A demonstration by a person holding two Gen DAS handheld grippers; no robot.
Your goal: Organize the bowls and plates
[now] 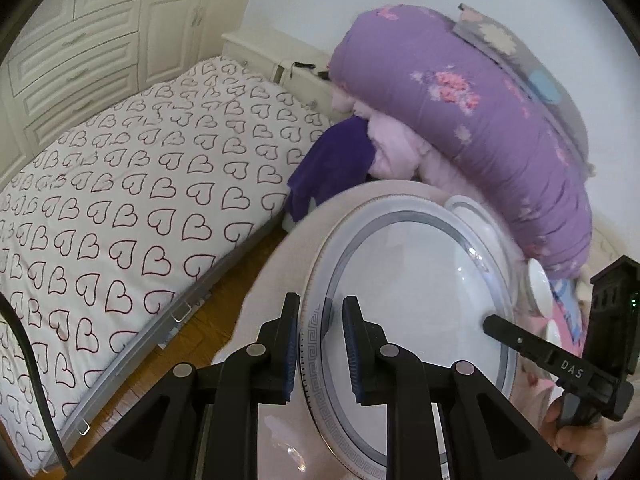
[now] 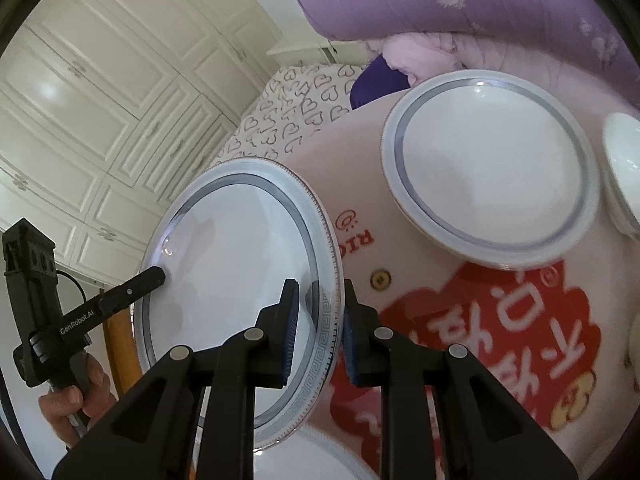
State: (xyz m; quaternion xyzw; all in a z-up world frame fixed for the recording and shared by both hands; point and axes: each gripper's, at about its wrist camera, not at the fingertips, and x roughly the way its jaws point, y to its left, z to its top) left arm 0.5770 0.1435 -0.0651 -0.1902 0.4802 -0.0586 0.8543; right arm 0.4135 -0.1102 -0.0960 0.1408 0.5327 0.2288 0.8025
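A large white plate point(image 1: 408, 300) with a grey ring and a patterned rim hangs tilted above the table, held from both sides. My left gripper point(image 1: 322, 304) is shut on its left rim, and it also shows in the right wrist view point(image 2: 158, 274). My right gripper point(image 2: 318, 288) is shut on the opposite rim of the same plate point(image 2: 232, 280). A second ringed plate point(image 2: 488, 176) rests on the table behind it. A small white bowl point(image 2: 622, 168) stands at the right edge. Part of another plate point(image 2: 320, 456) lies below the lifted one.
The round table point(image 2: 480, 320) wears a pink cloth with red print. A bed with a heart-patterned sheet point(image 1: 140, 200) stands to the left, over a wooden floor point(image 1: 192, 340). Rolled purple bedding point(image 1: 460, 100) is piled behind the table. White cupboards point(image 2: 100, 120) line the far wall.
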